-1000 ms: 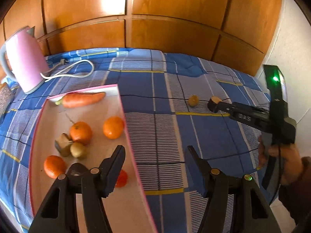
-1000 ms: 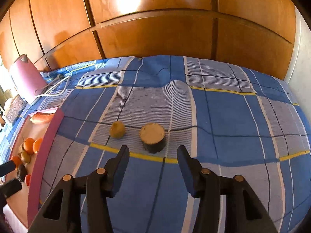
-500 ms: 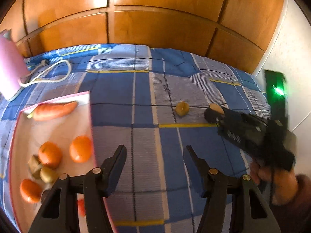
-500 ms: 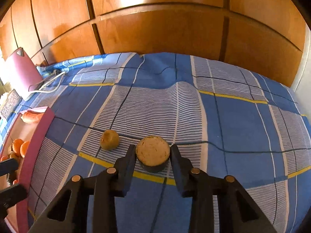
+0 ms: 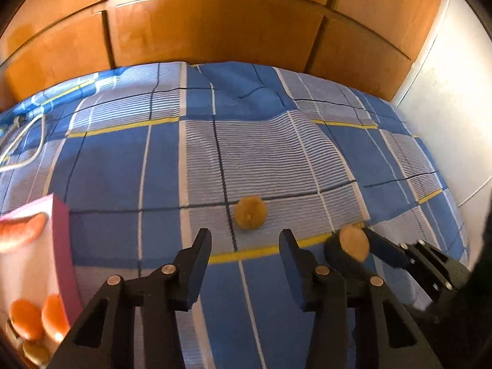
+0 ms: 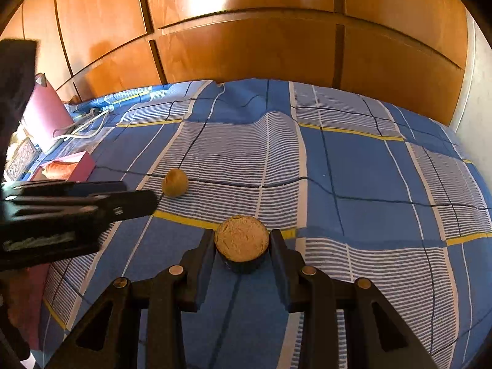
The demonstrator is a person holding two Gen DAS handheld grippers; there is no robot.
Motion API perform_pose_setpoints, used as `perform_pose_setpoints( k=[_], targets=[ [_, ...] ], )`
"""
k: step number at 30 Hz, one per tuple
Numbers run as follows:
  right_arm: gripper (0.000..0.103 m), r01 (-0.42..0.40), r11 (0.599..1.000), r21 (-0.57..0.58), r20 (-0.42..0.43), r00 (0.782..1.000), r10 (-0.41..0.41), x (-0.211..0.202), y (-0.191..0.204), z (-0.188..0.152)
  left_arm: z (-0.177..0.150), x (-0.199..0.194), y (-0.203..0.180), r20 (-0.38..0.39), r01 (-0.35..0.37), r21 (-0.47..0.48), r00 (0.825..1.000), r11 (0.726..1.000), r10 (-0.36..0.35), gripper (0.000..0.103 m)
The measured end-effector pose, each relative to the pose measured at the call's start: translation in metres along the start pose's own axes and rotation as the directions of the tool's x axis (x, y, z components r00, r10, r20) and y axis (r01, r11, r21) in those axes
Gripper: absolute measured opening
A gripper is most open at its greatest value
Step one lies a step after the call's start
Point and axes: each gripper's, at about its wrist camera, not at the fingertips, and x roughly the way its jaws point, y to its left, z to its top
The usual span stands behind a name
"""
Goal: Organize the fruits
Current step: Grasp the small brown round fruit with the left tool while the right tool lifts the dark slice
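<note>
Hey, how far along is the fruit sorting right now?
Mostly done: oranges and a carrot already lie in the pink tray. In hand: the right gripper has its jaws closed around the halved fruit. Left: the small brown fruit on the blue cloth, ahead of the open left gripper.

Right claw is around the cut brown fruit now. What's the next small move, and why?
Probably lift it straight up a little. The right claw has both fingers pressed against the cut fruit, which seems to sit on the blue bedspread. Then carry it toward the pink tray, where the oranges lie. The left claw is open near the small round fruit.
</note>
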Motion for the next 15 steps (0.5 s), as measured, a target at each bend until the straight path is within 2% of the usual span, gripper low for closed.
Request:
perform_pose_setpoints(
  k=[5, 7, 15],
  targets=[
    [0.036, -0.010, 1.000, 0.011, 0.004, 1.000, 0.010, 0.000, -0.002, 0.000, 0.012, 0.028, -0.005, -0.036, -0.013, 0.010, 0.999, 1.000, 0.014, 0.032],
    [0.036, -0.010, 1.000, 0.011, 0.005, 1.000, 0.010, 0.000, -0.002, 0.000, 0.014, 0.032, -0.008, -0.012, -0.046, 0.031, 0.999, 0.998, 0.046, 0.025],
    [0.036, -0.007, 1.000, 0.008, 0.007, 1.000, 0.007, 0.000, -0.001, -0.002, 0.002, 0.004, -0.005, 0.030, -0.046, 0.018, 0.999, 0.999, 0.045, 0.025]
  ],
)
